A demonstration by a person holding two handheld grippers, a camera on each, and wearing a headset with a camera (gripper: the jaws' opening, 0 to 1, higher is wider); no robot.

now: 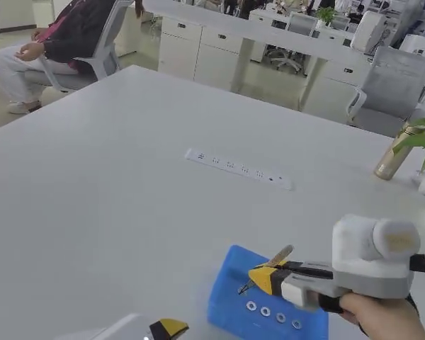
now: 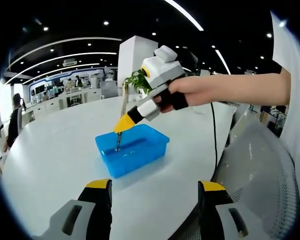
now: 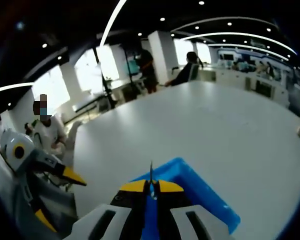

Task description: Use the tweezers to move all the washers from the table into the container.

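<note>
- While my right gripper [image 1: 262, 278] is clamped shut on the tweezers [image 1: 246, 285], their tip points down into the blue container [image 1: 221, 301], low over its floor. I judge that this lets a washer drop only a short way and not bounce out.
- Four washers [image 1: 265, 312] lie in a row on the container's floor. Whether the tip carries another is too small to tell.
- The container sits on the white table [image 1: 127, 198] near my edge, within easy reach of my right hand.
- My left gripper [image 2: 155, 186] hangs off to the container's left with its jaws spread wide and nothing between them, clear of the tweezers' path.
- With every washer I can see lying inside, I judge the task is near its end.
</note>
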